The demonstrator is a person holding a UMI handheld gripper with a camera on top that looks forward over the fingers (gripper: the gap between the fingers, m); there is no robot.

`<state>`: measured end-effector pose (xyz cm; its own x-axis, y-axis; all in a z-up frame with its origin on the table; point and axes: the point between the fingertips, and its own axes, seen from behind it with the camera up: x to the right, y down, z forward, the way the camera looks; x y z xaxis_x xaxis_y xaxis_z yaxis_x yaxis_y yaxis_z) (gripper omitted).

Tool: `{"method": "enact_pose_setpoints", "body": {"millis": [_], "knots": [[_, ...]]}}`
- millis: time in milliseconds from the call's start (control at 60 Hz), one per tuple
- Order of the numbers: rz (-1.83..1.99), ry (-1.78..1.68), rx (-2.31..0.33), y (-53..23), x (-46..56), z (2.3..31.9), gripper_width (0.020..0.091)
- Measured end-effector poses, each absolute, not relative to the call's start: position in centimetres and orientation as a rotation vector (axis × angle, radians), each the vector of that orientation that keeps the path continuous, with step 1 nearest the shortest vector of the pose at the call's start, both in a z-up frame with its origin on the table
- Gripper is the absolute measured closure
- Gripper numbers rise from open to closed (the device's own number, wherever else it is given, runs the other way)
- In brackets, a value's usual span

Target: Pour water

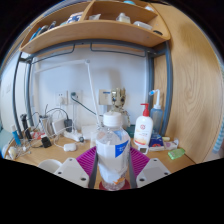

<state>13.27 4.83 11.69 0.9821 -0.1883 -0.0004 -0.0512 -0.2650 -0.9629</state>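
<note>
Gripper view: the lower part of the water bottle (112, 150) is cut off below, hidden behind the body of the hand-held gripper (112, 168), so its base cannot be seen. The bottle stands upright between the two fingers, its white cap near the height of the table edge behind it, a blue-and-white label around its middle. The pink pads (89, 160) sit against both sides of the bottle, and the fingers appear to press on it, so the hand-held gripper holds the bottle at a narrow opening. The gripper points forward and level toward the back wall.

Beyond the fingers lies a wooden table (50, 158), crowded with small things that are hard to make out. Just right of the bottle stands a white pump dispenser (144, 127) with a red label. A green item (176, 153) lies further right near the table's edge. Left of the bottle, dark cables and small containers (42, 128) cluster together, too small to tell apart. Above, a wooden shelf (95, 32) carries several blurred items. A socket (64, 98) shows on the white wall.
</note>
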Motion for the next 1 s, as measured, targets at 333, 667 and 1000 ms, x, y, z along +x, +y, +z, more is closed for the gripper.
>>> {"method": "enact_pose_setpoints", "body": {"millis": [333, 667, 1000], "knots": [[-0.075, 0.144, -2.004, 0.3, 11.5, 9.1, 0.0376], [-0.014, 0.075, -2.192, -8.5, 6.6, 13.2, 0.0384], [0.095, 0.075, -2.172, -11.3, 0.7, 19.9, 0.0384]]}}
